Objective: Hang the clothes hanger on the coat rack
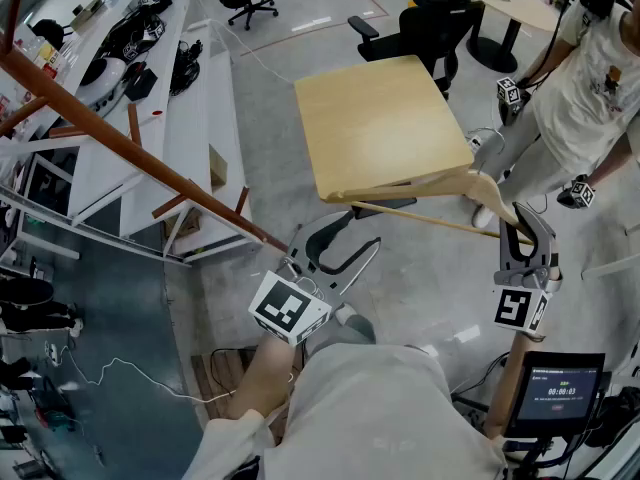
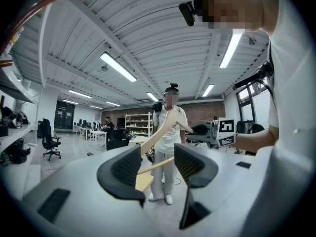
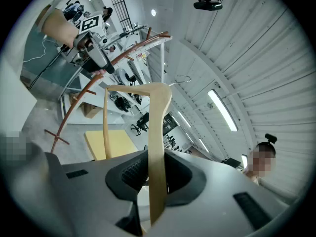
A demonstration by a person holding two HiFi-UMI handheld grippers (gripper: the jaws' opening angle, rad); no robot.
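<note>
Right gripper (image 3: 150,171) clenched on hanger (image 3: 159,127); left gripper (image 2: 157,166) released, empty. Not yet hung: still to reach coat rack (image 1: 130,148), hook on.

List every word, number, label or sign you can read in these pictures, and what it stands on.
Nothing can be quoted with certainty.
Small screen: lines of text and a row of digits, too small to read.
Marker cubes: black-and-white square patterns only, no letters.
Bystander's shirt print: too blurred to read.
</note>
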